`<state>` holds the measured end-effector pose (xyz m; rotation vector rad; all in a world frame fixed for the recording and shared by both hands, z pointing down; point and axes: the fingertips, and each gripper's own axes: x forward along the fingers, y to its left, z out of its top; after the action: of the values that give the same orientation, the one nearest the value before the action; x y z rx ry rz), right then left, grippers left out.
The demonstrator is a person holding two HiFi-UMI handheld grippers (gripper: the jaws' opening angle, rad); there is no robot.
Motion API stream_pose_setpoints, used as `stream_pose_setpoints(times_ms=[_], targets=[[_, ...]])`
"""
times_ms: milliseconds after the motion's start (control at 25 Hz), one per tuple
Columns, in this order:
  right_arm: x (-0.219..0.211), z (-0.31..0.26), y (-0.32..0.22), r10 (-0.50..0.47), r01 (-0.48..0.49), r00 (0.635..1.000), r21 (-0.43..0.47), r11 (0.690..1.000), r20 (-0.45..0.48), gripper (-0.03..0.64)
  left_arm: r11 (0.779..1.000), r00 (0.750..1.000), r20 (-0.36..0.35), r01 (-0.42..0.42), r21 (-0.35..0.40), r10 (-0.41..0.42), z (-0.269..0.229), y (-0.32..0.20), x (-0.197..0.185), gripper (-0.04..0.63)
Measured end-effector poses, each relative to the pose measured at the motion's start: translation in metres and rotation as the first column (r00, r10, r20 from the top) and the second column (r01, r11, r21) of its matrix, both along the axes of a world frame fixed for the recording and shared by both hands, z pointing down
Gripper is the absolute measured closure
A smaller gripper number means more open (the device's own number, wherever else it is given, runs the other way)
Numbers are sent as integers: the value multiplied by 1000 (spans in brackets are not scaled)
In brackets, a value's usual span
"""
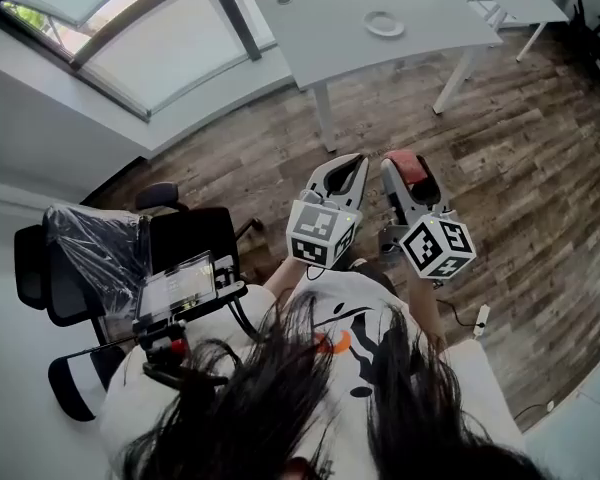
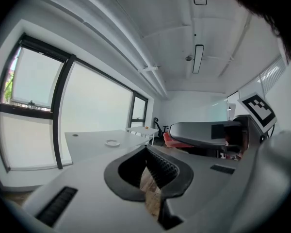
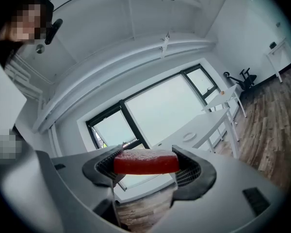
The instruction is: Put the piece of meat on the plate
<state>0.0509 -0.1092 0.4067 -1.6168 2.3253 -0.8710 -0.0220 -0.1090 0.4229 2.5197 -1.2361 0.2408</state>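
close in front of the person, the right gripper has its jaws clamped on the piece of meat, a red slab held level by its two ends. it looks light, somewhat soft and perhaps slick, so this end-to-end hold seems sound. beside it, the left gripper has its jaws together, empty. far off, the plate sits on the white bench, too small to tell if bare. hair hides the head view's lower part.
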Motion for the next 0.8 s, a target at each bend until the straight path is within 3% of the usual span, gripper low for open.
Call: stream_pose_setpoints(times_ms=[800], targets=[[9, 2, -1, 3, -3, 1000, -19, 1000, 4, 291, 1000, 999, 31, -19, -4, 19, 1, -3, 9, 589]])
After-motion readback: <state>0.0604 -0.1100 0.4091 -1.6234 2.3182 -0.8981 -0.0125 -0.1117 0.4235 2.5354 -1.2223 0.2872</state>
